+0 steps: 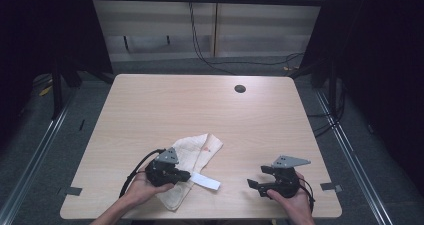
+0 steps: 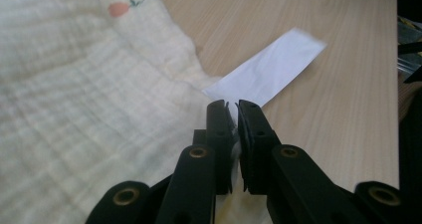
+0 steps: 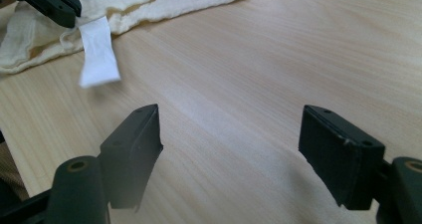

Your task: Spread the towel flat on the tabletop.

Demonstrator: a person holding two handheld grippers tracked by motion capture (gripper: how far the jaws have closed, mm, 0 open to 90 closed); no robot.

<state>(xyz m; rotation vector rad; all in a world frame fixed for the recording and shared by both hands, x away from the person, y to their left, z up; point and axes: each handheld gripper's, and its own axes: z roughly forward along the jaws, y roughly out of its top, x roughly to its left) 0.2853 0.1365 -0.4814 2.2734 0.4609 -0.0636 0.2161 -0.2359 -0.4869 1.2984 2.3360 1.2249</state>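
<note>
A cream muslin cloth point(image 1: 192, 152) point(image 2: 74, 109) point(image 3: 144, 2) with a small peach print lies crumpled near the table's front left. A white paper-like label point(image 1: 206, 181) point(image 2: 268, 67) point(image 3: 98, 52) sticks out from its edge over the bare wood. My left gripper point(image 1: 186, 175) point(image 2: 232, 107) is shut on the cloth's edge, right where the label joins it; white material shows between the jaws. Its jaws also appear at the top left of the right gripper view point(image 3: 54, 2). My right gripper point(image 1: 255, 176) point(image 3: 229, 129) stands open over bare table, holding nothing, well to the right of the cloth.
The light wooden table point(image 1: 200, 110) has a round cable hole point(image 1: 240, 89) near its far edge. Tape pieces point(image 1: 73, 190) mark the front corners. Cables run along the floor behind the table, and metal rails flank both sides.
</note>
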